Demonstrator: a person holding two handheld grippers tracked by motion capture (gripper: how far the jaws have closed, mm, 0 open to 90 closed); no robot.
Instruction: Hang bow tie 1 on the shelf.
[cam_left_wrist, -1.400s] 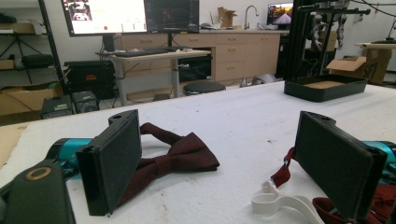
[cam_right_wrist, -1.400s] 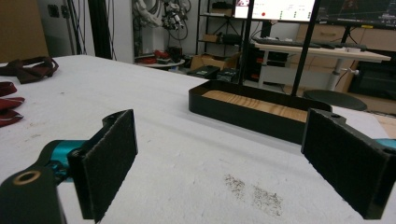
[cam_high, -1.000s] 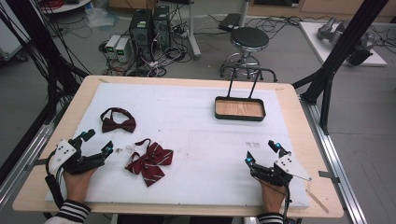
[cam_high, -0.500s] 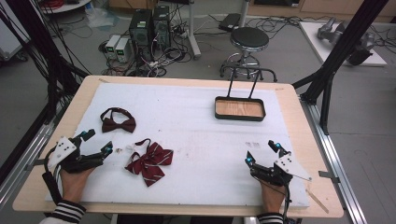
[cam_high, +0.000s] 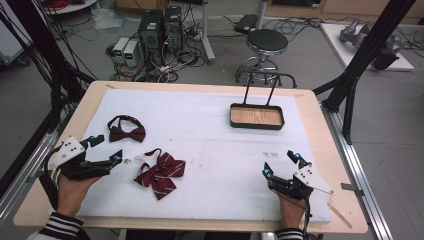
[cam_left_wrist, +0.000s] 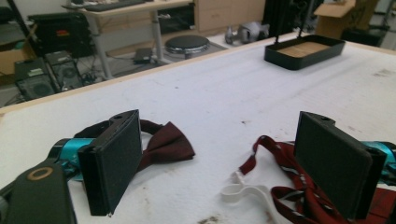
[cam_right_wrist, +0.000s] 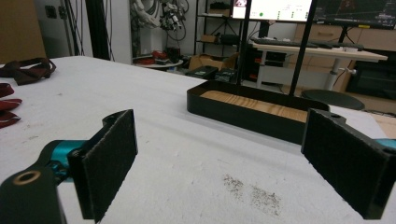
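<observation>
Two bow ties lie on the white mat at the left: a plain dark maroon bow tie (cam_high: 127, 131) (cam_left_wrist: 166, 142) farther back, and a red striped bow tie (cam_high: 161, 172) (cam_left_wrist: 299, 193) with a white elastic loop (cam_left_wrist: 238, 192) nearer the front. My left gripper (cam_high: 104, 149) (cam_left_wrist: 219, 163) rests open on the mat just left of the striped tie, nothing between its pads. At the front right my right gripper (cam_high: 282, 163) (cam_right_wrist: 219, 158) stands open and empty on the mat. A black tray with a wooden floor (cam_high: 256, 116) (cam_right_wrist: 254, 114) sits at the back right.
The tray carries a tall black handle (cam_high: 260, 87). The white mat (cam_high: 215, 140) covers most of the wooden table (cam_high: 310, 107). Behind the table stand a stool (cam_high: 267, 42), computer towers (cam_high: 160, 27) and cables. Black frame posts (cam_high: 367, 55) flank the table.
My left gripper has shifted slightly toward the table's left front edge. The right gripper and both bow ties have stayed where they were.
</observation>
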